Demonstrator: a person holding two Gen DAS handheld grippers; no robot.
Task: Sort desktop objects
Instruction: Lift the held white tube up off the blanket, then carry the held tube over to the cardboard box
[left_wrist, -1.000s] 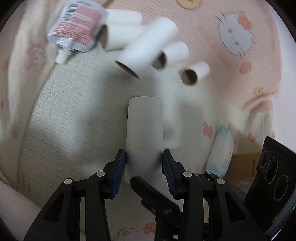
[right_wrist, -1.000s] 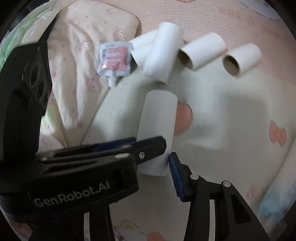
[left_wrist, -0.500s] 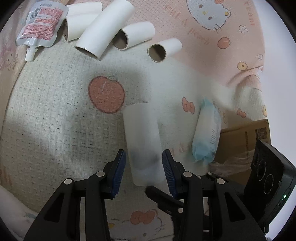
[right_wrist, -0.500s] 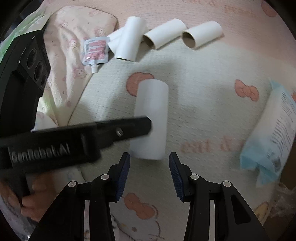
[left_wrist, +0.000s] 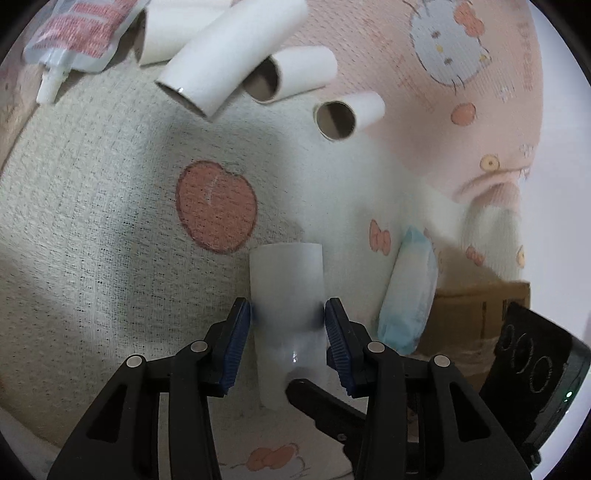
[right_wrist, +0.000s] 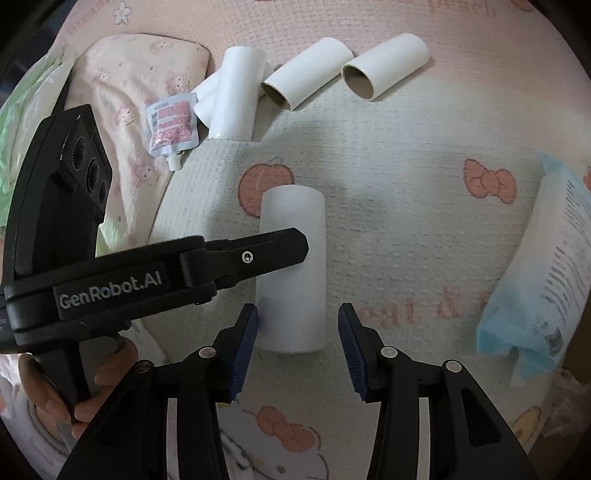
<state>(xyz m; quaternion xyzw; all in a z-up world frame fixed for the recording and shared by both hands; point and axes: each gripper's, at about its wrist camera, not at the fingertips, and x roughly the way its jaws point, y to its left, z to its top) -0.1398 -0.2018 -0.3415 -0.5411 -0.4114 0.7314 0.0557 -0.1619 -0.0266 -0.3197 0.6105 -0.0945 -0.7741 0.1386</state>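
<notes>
A white paper tube (left_wrist: 286, 291) lies on the cream mat, also in the right wrist view (right_wrist: 293, 266). My left gripper (left_wrist: 288, 325) is shut on this tube, its blue pads pressed to both sides. My right gripper (right_wrist: 297, 336) is open at the tube's near end, its left pad close to the tube, its right pad apart from it. Several more white tubes (left_wrist: 229, 55) lie in a cluster at the far edge of the mat, also in the right wrist view (right_wrist: 306, 79).
A pink-and-white spout pouch (right_wrist: 171, 123) lies left of the tube cluster. A blue-and-white tissue pack (right_wrist: 543, 288) lies on the right, with a cardboard box (left_wrist: 476, 310) beyond it. The pink cartoon blanket (left_wrist: 443, 129) covers the surface.
Both grippers and the held tube have pulled back from the tube cluster, then the left moved in a little. The right gripper's jaws have come off the tube and stand open.
</notes>
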